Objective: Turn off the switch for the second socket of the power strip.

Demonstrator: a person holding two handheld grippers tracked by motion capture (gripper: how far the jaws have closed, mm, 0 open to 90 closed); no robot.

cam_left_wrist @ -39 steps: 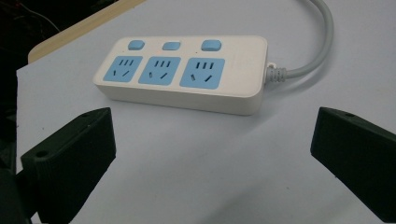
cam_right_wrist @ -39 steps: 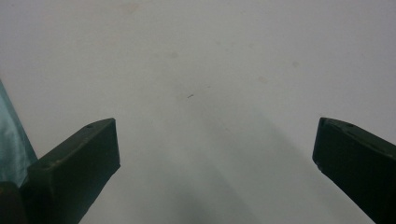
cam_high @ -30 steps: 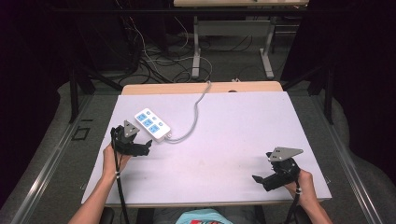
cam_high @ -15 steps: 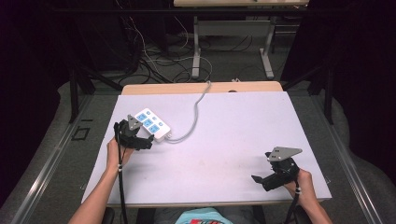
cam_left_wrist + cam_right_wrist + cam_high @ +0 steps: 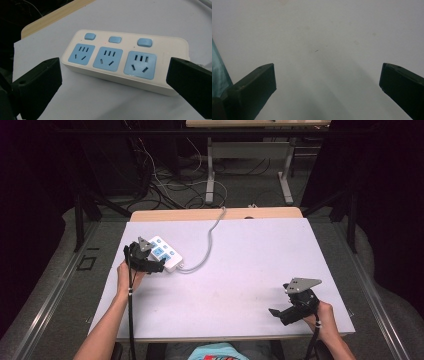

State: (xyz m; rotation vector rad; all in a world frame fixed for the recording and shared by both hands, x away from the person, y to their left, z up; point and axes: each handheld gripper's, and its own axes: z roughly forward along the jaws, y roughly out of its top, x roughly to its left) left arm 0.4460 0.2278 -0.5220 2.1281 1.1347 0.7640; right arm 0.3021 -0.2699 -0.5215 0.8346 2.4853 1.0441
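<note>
While the left tongs (image 5: 112, 82) gape wide just before the strip (image 5: 125, 58), the right tongs (image 5: 327, 87) hover open, well away from the strip.

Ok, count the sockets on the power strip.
3, all on the power strip: a left socket, a middle socket and a right socket, side by side in a row, each below its own blue switch. None looks hidden.

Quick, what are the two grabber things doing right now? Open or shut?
Left gripper: open, holding nothing, jaws wide on either side of the power strip.
Right gripper: open, holding nothing, over the bare table.
</note>
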